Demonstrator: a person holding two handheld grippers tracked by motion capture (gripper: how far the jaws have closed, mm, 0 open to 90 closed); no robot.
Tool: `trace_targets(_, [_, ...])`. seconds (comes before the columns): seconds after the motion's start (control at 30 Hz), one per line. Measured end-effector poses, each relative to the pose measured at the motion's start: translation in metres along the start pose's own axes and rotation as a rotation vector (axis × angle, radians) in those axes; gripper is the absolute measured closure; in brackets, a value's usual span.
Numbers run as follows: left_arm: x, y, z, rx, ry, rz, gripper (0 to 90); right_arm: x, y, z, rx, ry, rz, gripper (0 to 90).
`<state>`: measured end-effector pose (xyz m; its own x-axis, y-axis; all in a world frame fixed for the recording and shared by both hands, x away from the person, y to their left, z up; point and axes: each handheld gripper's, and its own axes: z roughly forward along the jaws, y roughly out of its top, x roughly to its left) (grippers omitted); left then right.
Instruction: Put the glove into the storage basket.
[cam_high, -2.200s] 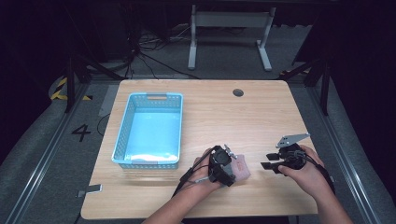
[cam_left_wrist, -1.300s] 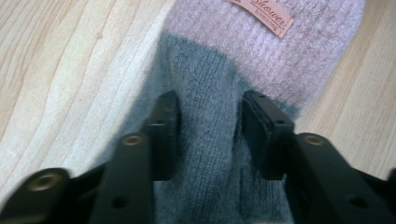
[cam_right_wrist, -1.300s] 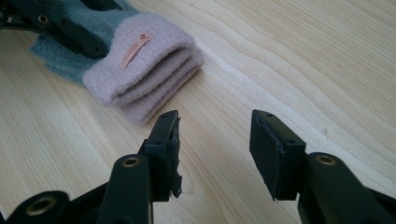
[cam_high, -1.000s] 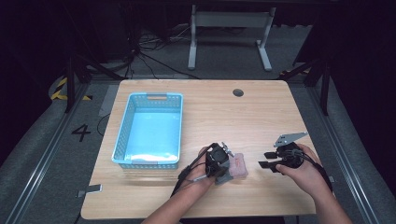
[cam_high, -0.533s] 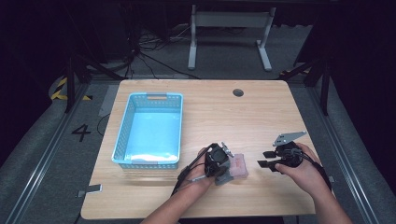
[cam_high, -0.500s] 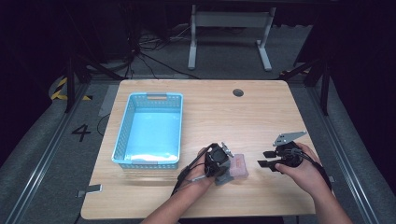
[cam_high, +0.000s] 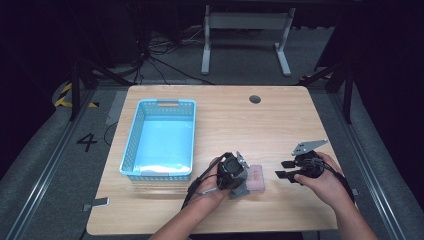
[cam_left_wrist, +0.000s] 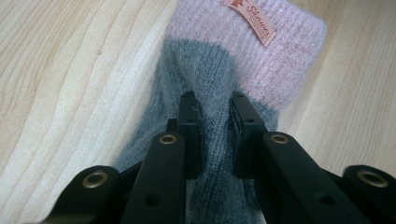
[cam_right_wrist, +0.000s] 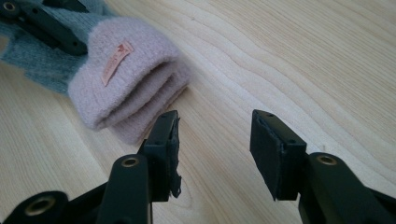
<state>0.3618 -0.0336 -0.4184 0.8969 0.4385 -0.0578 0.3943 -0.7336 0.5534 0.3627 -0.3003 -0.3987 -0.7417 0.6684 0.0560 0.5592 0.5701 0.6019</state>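
The left gripper (cam_left_wrist: 212, 119) has its two black jaws closed narrow on the grey part of a knitted sock (cam_left_wrist: 219, 93), and a ridge of the wool is pinched up between the pads; the jaws have just been closing on it. The right gripper (cam_right_wrist: 215, 140) stands with its jaws wide and nothing between them, low over the wood, and its nearer jaw is just beside the pink cuff (cam_right_wrist: 126, 79) without touching it. The sock lies flat on the table (cam_high: 225, 115), near the front edge on the person's side, between the two hands, with the cuff turned toward the right gripper and a small label (cam_right_wrist: 116, 62) sewn on it. In the high view the left gripper (cam_high: 235, 175) sits over the sock (cam_high: 256, 177), the right gripper (cam_high: 292, 172) is a little apart to the right, and a blue basket (cam_high: 131, 145) stands well apart to the left, with nothing visible inside it. I judge that the work is to lift the sock, perhaps toward the basket. The risk I see is the grip itself: only a fold of soft, fluffy wool is held, so the sock may slip out when it is raised, or only the upper layer may come up. If the right gripper closes now, it may catch only air beside the cuff.
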Motion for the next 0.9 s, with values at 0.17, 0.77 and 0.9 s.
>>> trace_targets(0.17, [0.000,0.000,-0.008,-0.003,0.000,0.003,78.1,0.000,0.000,0.000,-0.002,0.001,0.001,53.2])
trace_targets(0.77, [0.006,-0.001,-0.053,-0.049,0.012,-0.003,78.1,-0.001,0.015,0.005,-0.014,0.021,-0.023,52.8])
trace_targets(0.9, [0.009,-0.001,-0.062,-0.060,0.020,-0.015,78.2,-0.001,0.017,0.008,-0.009,0.026,-0.028,52.8])
